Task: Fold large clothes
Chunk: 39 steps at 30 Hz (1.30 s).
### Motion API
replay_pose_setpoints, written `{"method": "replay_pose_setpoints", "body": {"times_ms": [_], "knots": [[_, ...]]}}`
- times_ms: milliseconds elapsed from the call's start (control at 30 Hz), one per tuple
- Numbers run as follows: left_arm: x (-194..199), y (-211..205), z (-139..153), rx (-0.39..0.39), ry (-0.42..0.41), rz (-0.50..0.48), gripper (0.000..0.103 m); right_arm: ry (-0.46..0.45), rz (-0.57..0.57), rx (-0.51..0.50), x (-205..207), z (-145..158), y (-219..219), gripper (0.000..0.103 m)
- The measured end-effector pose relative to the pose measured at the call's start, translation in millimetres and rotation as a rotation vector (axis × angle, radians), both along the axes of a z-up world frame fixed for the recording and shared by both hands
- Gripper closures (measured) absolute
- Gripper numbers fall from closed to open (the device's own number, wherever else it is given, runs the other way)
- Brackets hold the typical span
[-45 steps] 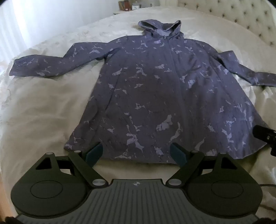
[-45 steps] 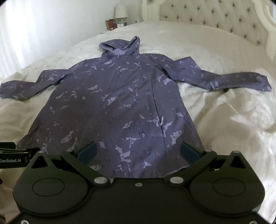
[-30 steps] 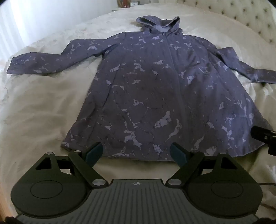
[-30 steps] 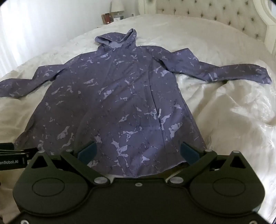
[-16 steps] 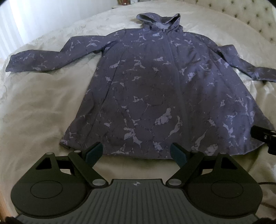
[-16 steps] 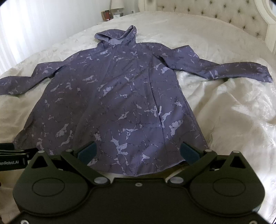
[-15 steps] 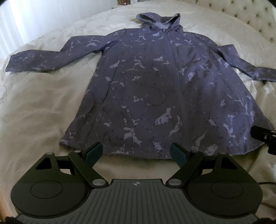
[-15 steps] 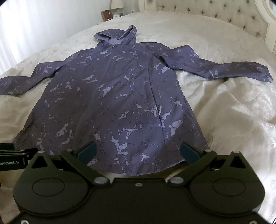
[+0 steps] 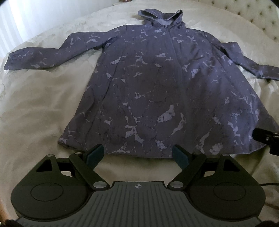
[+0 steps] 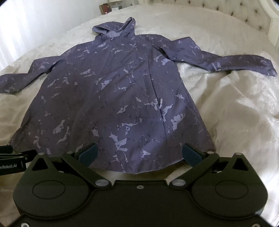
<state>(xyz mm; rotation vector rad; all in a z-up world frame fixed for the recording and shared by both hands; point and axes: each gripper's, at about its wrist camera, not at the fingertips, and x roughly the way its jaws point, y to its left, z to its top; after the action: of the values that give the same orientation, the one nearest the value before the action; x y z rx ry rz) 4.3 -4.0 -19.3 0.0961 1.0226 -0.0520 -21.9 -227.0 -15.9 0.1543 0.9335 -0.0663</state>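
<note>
A large purple hooded jacket with pale marbled patches lies flat and face up on the bed, sleeves spread to both sides; it also shows in the right wrist view. My left gripper is open and empty, hovering just short of the jacket's bottom hem near its left half. My right gripper is open and empty, over the hem at the jacket's right half. Part of the right gripper shows at the right edge of the left wrist view.
The jacket lies on a cream bedspread that is rumpled on the right. A tufted headboard stands at the far end. A nightstand with small items is at the back left.
Both grippers have risen and tilted down a little, so the jacket sits lower and fuller in both views. The jacket has not moved. Both grippers stay open.
</note>
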Motion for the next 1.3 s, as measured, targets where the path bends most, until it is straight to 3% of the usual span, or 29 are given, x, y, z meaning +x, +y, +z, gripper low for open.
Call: {"method": "replay_pose_setpoints", "body": {"times_ms": [867, 1300], "knots": [[15, 1, -14, 0.006, 0.052, 0.002, 0.018, 0.074, -0.01, 0.049, 13, -18, -4, 0.001], [45, 9, -25, 0.002, 0.098, 0.026, 0.018, 0.133, 0.017, 0.095, 46, -30, -3, 0.001]]}}
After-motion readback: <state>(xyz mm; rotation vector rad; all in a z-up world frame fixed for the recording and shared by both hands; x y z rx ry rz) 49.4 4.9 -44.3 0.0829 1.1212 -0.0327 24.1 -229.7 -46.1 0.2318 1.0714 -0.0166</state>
